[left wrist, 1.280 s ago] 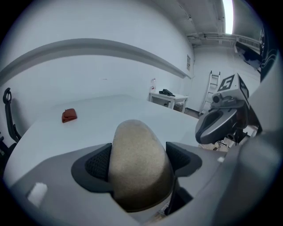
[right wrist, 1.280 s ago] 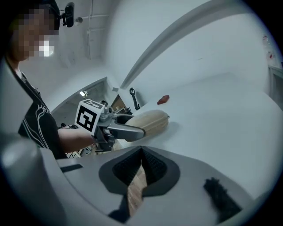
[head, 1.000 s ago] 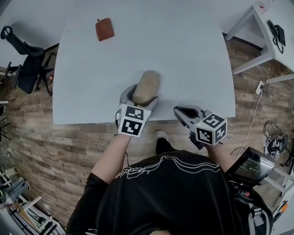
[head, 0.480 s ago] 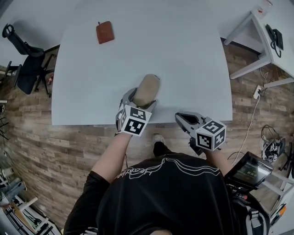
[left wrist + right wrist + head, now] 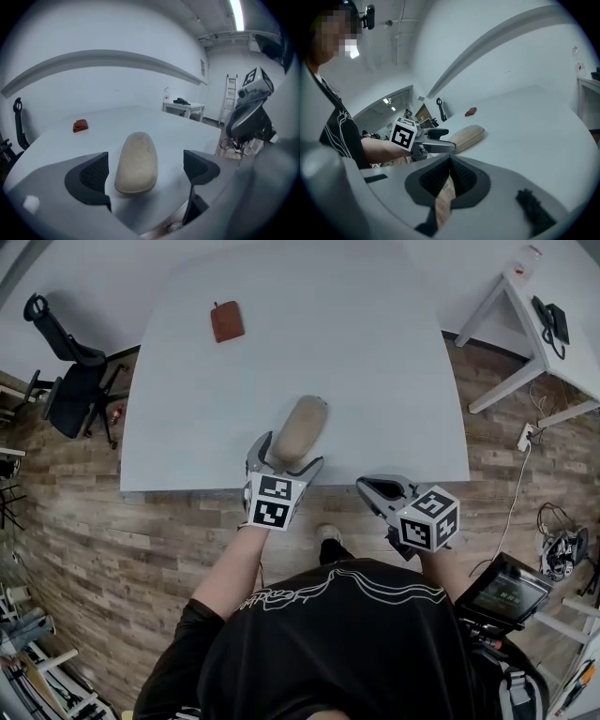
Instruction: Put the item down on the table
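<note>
The item, a tan oblong pouch (image 5: 300, 427), lies flat on the white table (image 5: 375, 362) near its front edge. My left gripper (image 5: 287, 454) straddles the pouch's near end. Its jaws are opening, and in the left gripper view the pouch (image 5: 137, 161) sits between them with a gap on each side of my left gripper (image 5: 146, 169). My right gripper (image 5: 375, 488) hovers off the table's front edge over the wooden floor, shut and empty. The right gripper view looks past my shut right gripper (image 5: 449, 176) to the pouch (image 5: 466, 137).
A small red-brown wallet (image 5: 227, 322) lies at the far left of the table. A black office chair (image 5: 66, 381) stands left of the table. A small white desk (image 5: 525, 324) with a phone (image 5: 551, 322) stands at the right.
The left jaws have spread apart and let go of the pouch, which now rests on the table. The right gripper has hardly moved.
</note>
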Tool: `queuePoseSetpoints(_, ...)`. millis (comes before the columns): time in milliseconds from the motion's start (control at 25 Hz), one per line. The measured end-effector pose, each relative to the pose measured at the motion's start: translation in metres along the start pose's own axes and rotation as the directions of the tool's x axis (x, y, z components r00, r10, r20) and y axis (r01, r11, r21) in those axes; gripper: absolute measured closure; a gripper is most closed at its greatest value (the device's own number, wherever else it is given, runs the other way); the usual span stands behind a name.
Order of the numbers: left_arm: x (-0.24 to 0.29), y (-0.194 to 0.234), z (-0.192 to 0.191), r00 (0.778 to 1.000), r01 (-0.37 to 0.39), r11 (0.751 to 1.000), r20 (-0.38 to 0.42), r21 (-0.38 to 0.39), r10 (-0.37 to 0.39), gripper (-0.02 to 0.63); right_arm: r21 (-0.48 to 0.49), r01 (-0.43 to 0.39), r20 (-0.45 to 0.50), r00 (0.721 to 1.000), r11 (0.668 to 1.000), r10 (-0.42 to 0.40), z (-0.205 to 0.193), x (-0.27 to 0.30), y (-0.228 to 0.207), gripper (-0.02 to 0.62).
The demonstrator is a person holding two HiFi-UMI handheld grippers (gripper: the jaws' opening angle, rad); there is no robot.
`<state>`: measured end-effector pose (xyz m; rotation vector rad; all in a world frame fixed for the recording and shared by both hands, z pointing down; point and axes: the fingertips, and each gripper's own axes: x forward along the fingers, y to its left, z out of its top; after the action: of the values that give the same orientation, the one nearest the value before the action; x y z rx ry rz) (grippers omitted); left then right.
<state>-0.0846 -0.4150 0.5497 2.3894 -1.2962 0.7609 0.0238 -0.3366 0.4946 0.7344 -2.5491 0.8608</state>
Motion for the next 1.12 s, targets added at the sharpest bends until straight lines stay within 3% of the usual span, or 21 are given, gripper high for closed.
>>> queuePoseSetpoints(120, -0.041, -0.018, 0.009, 0.998, 0.039, 0.993, 0.061, -0.115, -0.032, 0.117, -0.002, -0.028, 0.049, 0.998, 1.000, 0.028, 0.003, -0.011, 0.023, 0.589)
queuePoseSetpoints(280, -0.098, -0.062, 0.012, 0.982, 0.183, 0.966, 0.086, -0.184, -0.169, 0.178, -0.029, -0.066, 0.116, 0.991, 0.997, 0.069, 0.004, -0.030, 0.063, 0.589)
queuePoseSetpoints(440, -0.165, -0.108, 0.012, 0.951, 0.302, 0.935, 0.130, -0.185, -0.281, 0.318, -0.063, -0.091, 0.136, 0.986, 0.994, 0.099, -0.010, -0.051, 0.113, 0.589)
queuePoseSetpoints(560, -0.217, -0.125, 0.008, 0.948, 0.295, 0.943, 0.169, -0.151, -0.270, 0.436, -0.079, -0.094, 0.171, 0.979, 0.992, 0.106, -0.020, -0.069, 0.156, 0.589)
queuePoseSetpoints(680, -0.261, -0.144, 0.003, 0.940, 0.306, 0.944, 0.195, -0.125, -0.279, 0.598, -0.085, -0.094, 0.214, 0.971, 0.992, 0.110, -0.024, -0.088, 0.193, 0.589)
queuePoseSetpoints(960, -0.339, -0.197, -0.005, 0.903, 0.389, 0.920, 0.218, -0.053, -0.370, 0.600, -0.148, -0.151, 0.232, 0.955, 0.977, 0.183, -0.042, -0.115, 0.277, 0.589)
queuePoseSetpoints(1120, -0.366, -0.207, 0.002, 0.890, 0.388, 0.920, 0.283, -0.058, -0.357, 0.600, -0.185, -0.152, 0.240, 0.951, 0.971, 0.195, -0.046, -0.126, 0.303, 0.589)
